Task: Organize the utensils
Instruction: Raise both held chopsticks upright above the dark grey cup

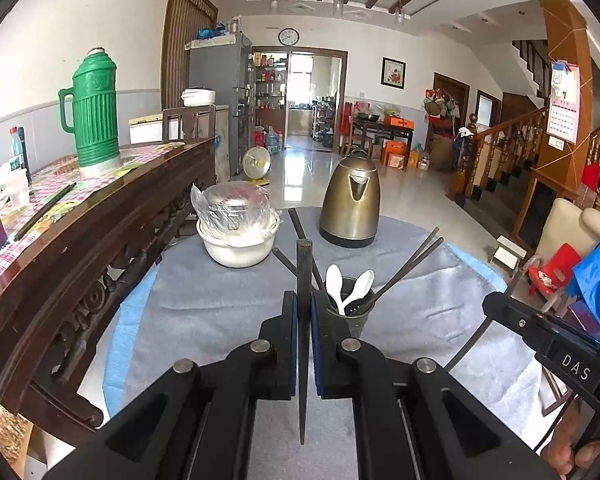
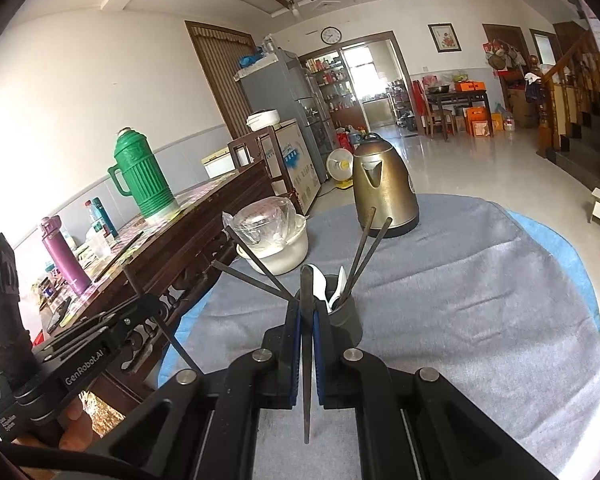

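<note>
**Both grippers clamped on chopsticks above the holder**

Your left gripper (image 1: 304,308) pinches one dark chopstick (image 1: 304,272); your right gripper (image 2: 308,316) pinches another chopstick (image 2: 307,304). Only the right view shows the purple flask (image 2: 62,256) whole. The black holder (image 1: 350,312), with white spoons (image 1: 334,284) and slanting chopsticks, stands just beyond the fingertips on fuzzy grey cloth (image 1: 220,304). The brass-coloured kettle (image 1: 352,204) and white bowl (image 1: 240,248) sit behind.

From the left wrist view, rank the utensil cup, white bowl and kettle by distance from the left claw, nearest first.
1. Black utensil cup holding white spoons, just right of the left claw.
2. White bowl with plastic-wrapped contents, ahead on the left.
3. Bronze metal kettle, farther back, slightly right.
</note>
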### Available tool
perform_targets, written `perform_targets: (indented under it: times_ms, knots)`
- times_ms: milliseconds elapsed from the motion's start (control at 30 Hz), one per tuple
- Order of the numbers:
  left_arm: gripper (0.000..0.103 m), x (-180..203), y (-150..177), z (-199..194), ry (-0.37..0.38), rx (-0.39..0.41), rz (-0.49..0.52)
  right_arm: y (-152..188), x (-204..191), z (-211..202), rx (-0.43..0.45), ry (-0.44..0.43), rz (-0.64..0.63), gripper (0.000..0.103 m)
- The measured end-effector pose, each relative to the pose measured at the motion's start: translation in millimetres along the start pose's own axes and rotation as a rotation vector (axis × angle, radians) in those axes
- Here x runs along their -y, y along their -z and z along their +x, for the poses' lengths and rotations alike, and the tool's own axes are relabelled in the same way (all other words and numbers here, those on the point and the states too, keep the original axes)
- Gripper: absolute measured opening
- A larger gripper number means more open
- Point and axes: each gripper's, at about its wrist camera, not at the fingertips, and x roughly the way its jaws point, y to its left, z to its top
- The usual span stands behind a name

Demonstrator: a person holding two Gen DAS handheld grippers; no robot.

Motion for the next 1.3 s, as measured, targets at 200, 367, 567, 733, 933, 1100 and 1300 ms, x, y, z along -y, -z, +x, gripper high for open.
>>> perform_targets:
  times_ms: [200,367,567,733,933,1100,1300]
  knots:
    - [0.007,0,-3,-2,0.004,-0.003,0.001,1,4,-4,0.007,-0.003,0.004,0.006]
    - [0.007,-11,-12,-10,0.048,0.009,-0.048,-3,7,-11,0.031,0.001,0.010,0.006]
    - [0.007,-18,-15,-17,0.063,0.018,-0.084,-1,16,-17,0.047,0.005,0.030,0.006]
    - [0.007,-23,-27,-24,0.081,0.049,-0.109,-5,20,-28,0.102,-0.014,0.061,0.006]
    - [0.007,-21,-47,-40,0.093,0.146,-0.132,-14,15,-49,0.205,0.009,0.047,0.006]
    - [0.007,-18,-57,-46,0.097,0.213,-0.136,-18,12,-58,0.254,0.021,0.051,0.006]
    - [0.007,-11,-67,-43,0.093,0.249,-0.126,-27,9,-60,0.286,0.028,0.047,0.006]
